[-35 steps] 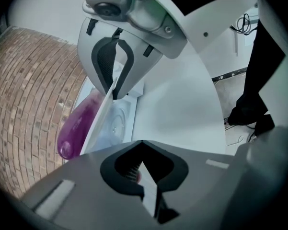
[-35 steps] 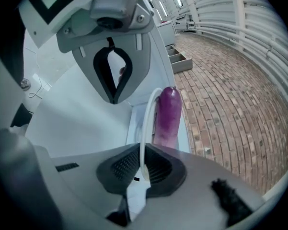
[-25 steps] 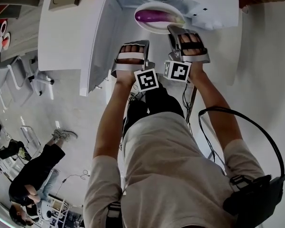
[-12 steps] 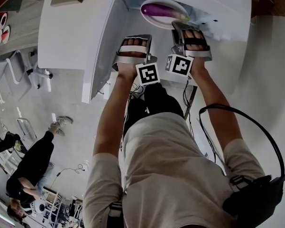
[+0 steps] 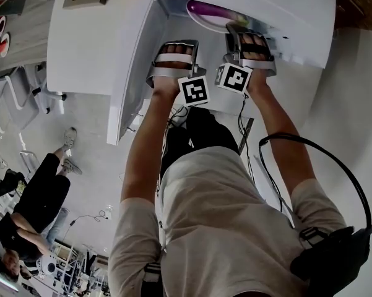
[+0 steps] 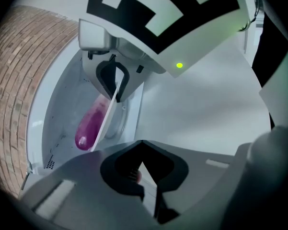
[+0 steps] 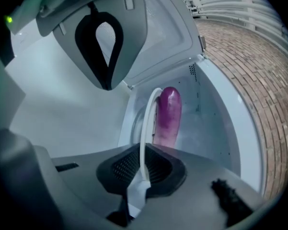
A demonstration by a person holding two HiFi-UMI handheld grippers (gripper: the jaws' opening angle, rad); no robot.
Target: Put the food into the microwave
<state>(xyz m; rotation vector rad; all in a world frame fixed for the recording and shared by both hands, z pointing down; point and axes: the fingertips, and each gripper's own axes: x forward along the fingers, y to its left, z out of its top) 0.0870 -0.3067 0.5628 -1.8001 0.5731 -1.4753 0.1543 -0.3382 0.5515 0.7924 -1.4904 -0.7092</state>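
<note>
A: Microwave [image 5: 285, 11]: white, standing open, brick wall [image 7: 259, 80] running beside it. Anything going in?
B: A white plate [image 7: 144, 128] is reaching into the cavity. Can't tell whether it's resting on the floor.
A: Load?
B: A purple eggplant [image 7: 167, 114] is lying on the plate, inside the cavity.
A: Grippers?
B: The right gripper [image 7: 141, 169] is pinching the plate's near rim. The left gripper [image 6: 143, 169] is hovering just beside it, jaws nearly together, seemingly gripping nothing.
</note>
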